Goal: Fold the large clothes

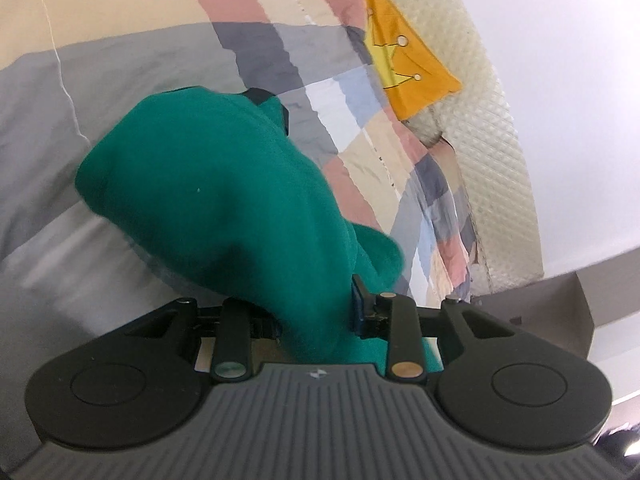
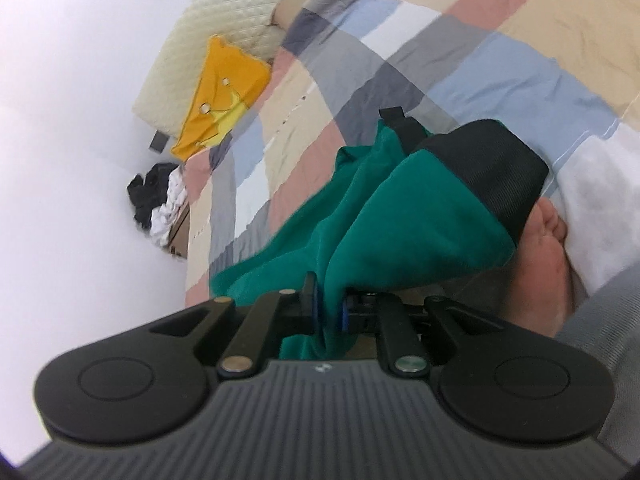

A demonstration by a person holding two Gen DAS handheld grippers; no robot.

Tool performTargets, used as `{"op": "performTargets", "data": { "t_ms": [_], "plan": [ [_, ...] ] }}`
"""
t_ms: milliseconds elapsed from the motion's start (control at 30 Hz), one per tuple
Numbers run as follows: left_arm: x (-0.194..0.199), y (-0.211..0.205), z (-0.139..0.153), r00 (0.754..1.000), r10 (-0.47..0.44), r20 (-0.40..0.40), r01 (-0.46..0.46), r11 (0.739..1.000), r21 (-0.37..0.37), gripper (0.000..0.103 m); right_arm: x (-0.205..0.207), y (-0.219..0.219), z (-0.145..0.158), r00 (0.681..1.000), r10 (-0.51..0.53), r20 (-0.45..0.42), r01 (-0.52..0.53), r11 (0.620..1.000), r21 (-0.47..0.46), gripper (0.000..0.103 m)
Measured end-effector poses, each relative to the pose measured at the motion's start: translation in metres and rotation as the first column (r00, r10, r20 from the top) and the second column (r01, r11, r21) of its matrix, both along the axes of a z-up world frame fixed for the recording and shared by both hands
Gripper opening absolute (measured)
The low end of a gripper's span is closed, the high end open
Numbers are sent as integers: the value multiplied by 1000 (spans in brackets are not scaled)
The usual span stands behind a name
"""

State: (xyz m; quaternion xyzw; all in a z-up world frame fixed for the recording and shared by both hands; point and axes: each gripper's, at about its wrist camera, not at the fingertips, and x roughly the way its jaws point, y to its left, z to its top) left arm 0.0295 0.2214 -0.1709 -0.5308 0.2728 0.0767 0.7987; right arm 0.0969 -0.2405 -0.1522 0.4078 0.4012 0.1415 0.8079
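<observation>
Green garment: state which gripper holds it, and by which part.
Both. The left gripper pinches a bunched fold of the green garment; the right gripper pinches a thinner fold below its black cuff.

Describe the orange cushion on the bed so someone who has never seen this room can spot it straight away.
Start from the bed with the patchwork quilt of pink, beige, grey and blue squares. At its far end a cream quilted headboard stands against the white wall. The orange cushion leans there; it alone is bright orange, with a yellow crown drawn on it, unlike the green garment nearer the camera.
</observation>
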Motion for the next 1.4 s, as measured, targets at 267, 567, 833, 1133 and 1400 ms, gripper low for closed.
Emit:
{"op": "performTargets", "data": {
  "t_ms": [267,567,833,1133,1400],
  "plan": [
    [83,22,6,997,36,-66,-39,999,-36,39,69,14,-11,991,-67,-112,78,992,98,18],
    [162,40,-2,993,42,-108,-45,999,-18,39,140,32,-23,983,-86,-160,100,992,77,20],
    [228,49,-22,994,-1,-108,15,991,131,40,192,46,-61,977,-97,-191,111,992,64,19],
    [274,56,-47,993,-71,-99,92,970,226,40,223,59,-88,990,-78,-121,77,997,-11,16],
    [277,48,-46,990,-94,-105,120,951,283,40,219,56,-88,998,-35,-54,35,999,-12,18]
  ]
}}
